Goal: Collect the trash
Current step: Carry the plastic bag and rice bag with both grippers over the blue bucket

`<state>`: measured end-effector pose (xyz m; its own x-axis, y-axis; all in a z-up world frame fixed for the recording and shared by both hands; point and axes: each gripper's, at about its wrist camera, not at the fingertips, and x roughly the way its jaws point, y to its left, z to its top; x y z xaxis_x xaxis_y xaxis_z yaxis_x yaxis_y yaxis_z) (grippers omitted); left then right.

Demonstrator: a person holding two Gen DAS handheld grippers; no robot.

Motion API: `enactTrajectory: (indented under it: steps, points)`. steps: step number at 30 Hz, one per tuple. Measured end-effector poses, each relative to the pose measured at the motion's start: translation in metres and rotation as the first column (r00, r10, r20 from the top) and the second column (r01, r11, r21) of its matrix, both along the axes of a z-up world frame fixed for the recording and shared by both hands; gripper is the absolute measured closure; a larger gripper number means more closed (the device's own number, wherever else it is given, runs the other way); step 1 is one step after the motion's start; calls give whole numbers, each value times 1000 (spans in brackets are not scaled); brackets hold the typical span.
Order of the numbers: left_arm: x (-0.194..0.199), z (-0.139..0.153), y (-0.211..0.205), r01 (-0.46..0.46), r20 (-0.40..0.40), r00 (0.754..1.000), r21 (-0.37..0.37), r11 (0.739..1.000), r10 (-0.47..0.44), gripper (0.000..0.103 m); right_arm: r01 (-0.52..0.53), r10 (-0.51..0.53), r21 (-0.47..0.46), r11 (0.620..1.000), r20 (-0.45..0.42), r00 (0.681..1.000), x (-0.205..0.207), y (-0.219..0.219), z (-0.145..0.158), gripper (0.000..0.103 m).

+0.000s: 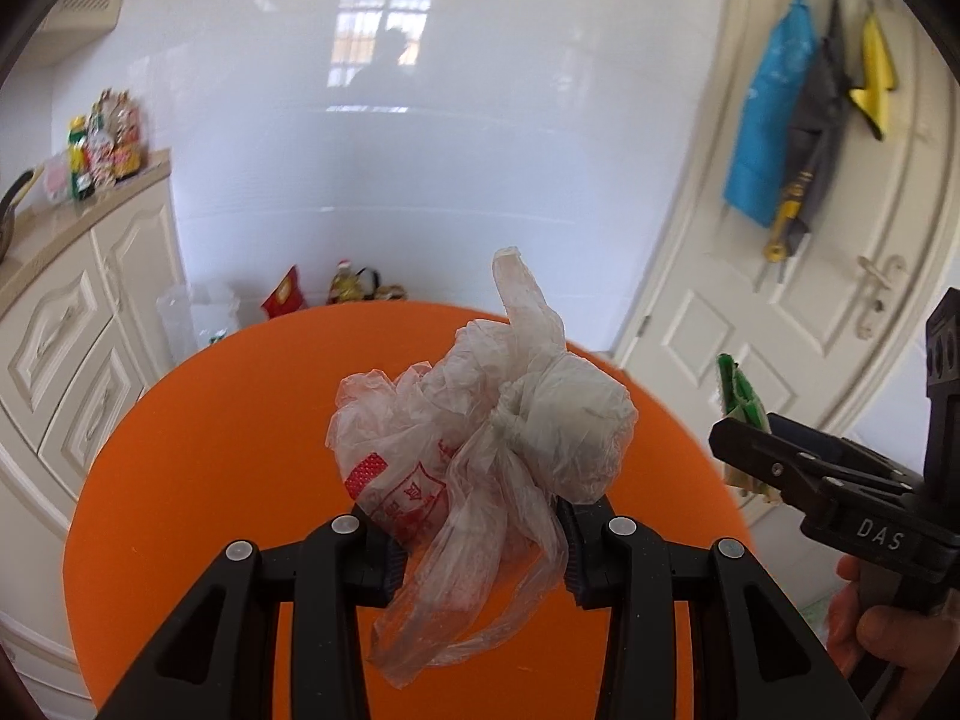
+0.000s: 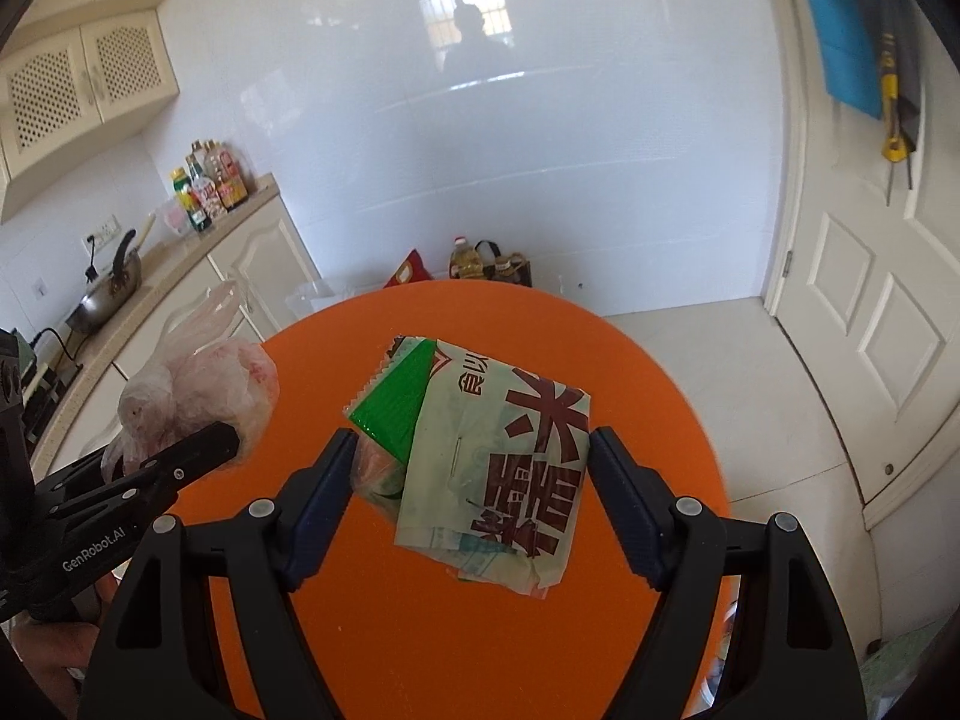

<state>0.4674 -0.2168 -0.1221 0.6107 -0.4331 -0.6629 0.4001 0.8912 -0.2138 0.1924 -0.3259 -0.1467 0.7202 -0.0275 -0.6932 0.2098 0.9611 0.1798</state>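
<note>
My left gripper (image 1: 477, 540) is shut on a crumpled clear plastic bag (image 1: 528, 420) with red print, held above the round orange table (image 1: 210, 480). The bag's knotted top sticks up and a loose tail hangs between the fingers. My right gripper (image 2: 474, 444) is shut on a bundle of trash: a pale paper bag (image 2: 510, 468) with large dark red characters, with a green packet (image 2: 390, 414) tucked on its left. This bundle also hangs above the orange table (image 2: 630, 372). In the right wrist view the plastic bag (image 2: 198, 384) shows at the left, beside the left gripper's finger.
A cream counter with bottles (image 1: 108, 144) and a pan (image 2: 108, 294) runs along the left. A white door (image 1: 780, 300) with a hanging blue apron (image 1: 768, 120) stands at the right. Bags and an oil bottle (image 2: 468, 264) sit on the floor by the wall.
</note>
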Motion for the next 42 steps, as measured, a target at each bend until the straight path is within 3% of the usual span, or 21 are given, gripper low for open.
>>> enactTrajectory:
  steps: [10, 11, 17, 22, 27, 36, 42]
  points:
    - [-102, 16, -34, 156, 75, 985, -21, 988, -154, 67, 160, -159, -8, 987, 95, 983, -96, -58, 40, 25]
    - [-128, 18, -36, 172, 82, 982, -23, 985, -170, 67, 180, -178, -11, 984, 102, 979, -105, -65, 43, 25]
    - [-172, 33, -80, 289, 90, 954, -47, 956, -284, 67, 310, -305, -19, 951, 129, 944, -160, -111, 57, 25]
    - [-166, 32, -117, 401, 55, 915, -54, 914, -399, 67, 438, -435, -4, 899, 112, 894, -211, -163, 50, 25]
    - [-149, 15, -153, 498, -29, 866, -51, 866, -500, 67, 546, -546, 24, 838, 43, 837, -251, -209, 22, 25]
    - [-139, -60, -228, 633, -250, 753, 21, 774, -609, 67, 641, -629, 106, 760, -125, 767, -282, -268, -56, 25]
    - [-128, -107, -254, 663, -373, 705, 44, 747, -604, 67, 687, -651, 164, 708, -226, 725, -287, -302, -109, 25]
